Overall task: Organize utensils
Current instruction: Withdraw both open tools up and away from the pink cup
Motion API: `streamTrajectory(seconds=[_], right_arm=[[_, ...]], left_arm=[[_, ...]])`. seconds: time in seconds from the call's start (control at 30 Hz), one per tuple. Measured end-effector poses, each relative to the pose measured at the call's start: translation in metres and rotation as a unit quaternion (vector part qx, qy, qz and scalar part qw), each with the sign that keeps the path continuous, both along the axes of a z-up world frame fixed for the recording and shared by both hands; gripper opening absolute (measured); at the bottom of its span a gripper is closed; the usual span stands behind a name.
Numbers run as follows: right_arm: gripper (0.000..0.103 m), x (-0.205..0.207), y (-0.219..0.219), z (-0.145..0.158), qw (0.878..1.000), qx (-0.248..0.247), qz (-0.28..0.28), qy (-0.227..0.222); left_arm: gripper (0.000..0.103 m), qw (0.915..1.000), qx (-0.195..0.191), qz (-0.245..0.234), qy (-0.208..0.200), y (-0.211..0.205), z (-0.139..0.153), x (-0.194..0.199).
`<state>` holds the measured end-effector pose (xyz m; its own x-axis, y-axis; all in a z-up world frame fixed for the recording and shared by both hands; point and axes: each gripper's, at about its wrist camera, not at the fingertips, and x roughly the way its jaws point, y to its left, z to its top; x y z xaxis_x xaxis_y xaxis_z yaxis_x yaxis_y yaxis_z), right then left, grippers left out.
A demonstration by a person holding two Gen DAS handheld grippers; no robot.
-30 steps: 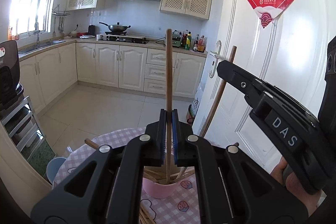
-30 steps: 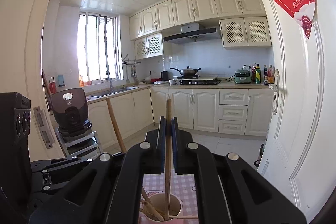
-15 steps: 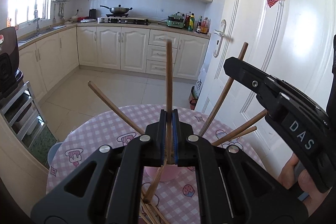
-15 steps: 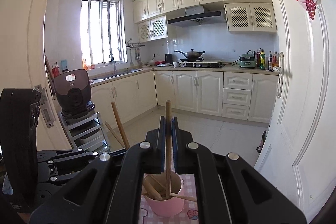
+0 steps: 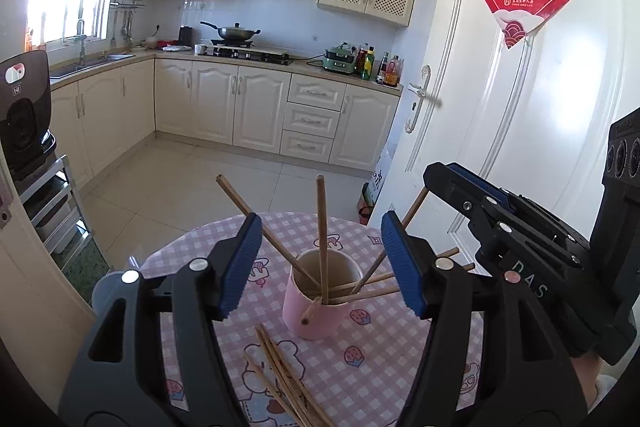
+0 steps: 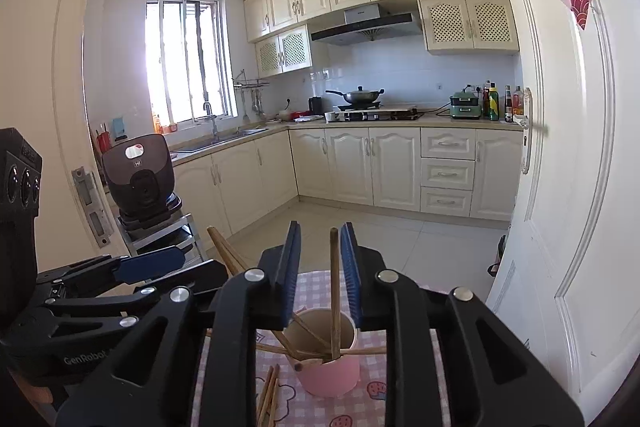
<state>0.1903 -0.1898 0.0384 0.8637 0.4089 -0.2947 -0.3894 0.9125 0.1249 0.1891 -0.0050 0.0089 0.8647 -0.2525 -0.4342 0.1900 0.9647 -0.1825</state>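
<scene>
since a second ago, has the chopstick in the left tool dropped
Yes: the chopstick has dropped into the pink cup; its tip, once above the counter, is now below the cabinets. The left tool is opening.

A pink cup [image 5: 320, 307] holds brown chopsticks [image 5: 321, 239] sticking out every way (one stands straight); more chopsticks [image 5: 288, 379] lie near it.

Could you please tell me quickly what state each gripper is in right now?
Left gripper: jaws opening, nothing gripped.
Right gripper: jaws opening; chopstick stands between them in the pink cup, unpressed.
</scene>
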Motion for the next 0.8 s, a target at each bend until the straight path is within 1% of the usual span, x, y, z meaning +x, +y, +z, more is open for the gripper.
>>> streamTrajectory(seconds=[0.13,0.2,0.3,0.47,0.6,0.7,0.8], right_arm=[[0.033,-0.014,0.002,0.008,1.000,0.001,-0.002,-0.010],[0.041,-0.021,0.001,0.011,1.000,0.003,-0.005,-0.013],[0.046,-0.037,0.001,0.014,1.000,0.003,-0.008,-0.020],[0.049,-0.059,0.003,0.012,1.000,-0.002,-0.010,-0.016],[0.049,-0.068,0.006,0.001,1.000,-0.004,-0.009,-0.001],[0.049,-0.073,0.006,-0.008,1.000,-0.004,-0.009,0.012],[0.049,-0.081,0.007,-0.017,1.000,-0.005,-0.007,0.023]], left_arm=[[0.070,0.9999,0.000,0.012,-0.010,0.006,0.007,-0.015],[0.073,0.9997,0.005,0.020,-0.016,0.009,0.010,-0.023],[0.077,0.9991,0.012,0.033,-0.022,0.012,0.012,-0.035],[0.080,0.9987,0.023,0.042,-0.015,0.017,0.006,-0.053],[0.080,0.9986,0.024,0.045,-0.010,0.023,0.000,-0.065],[0.080,0.9989,0.020,0.042,0.004,0.029,-0.008,-0.071],[0.080,0.9983,0.028,0.049,0.013,0.036,-0.018,-0.077]])
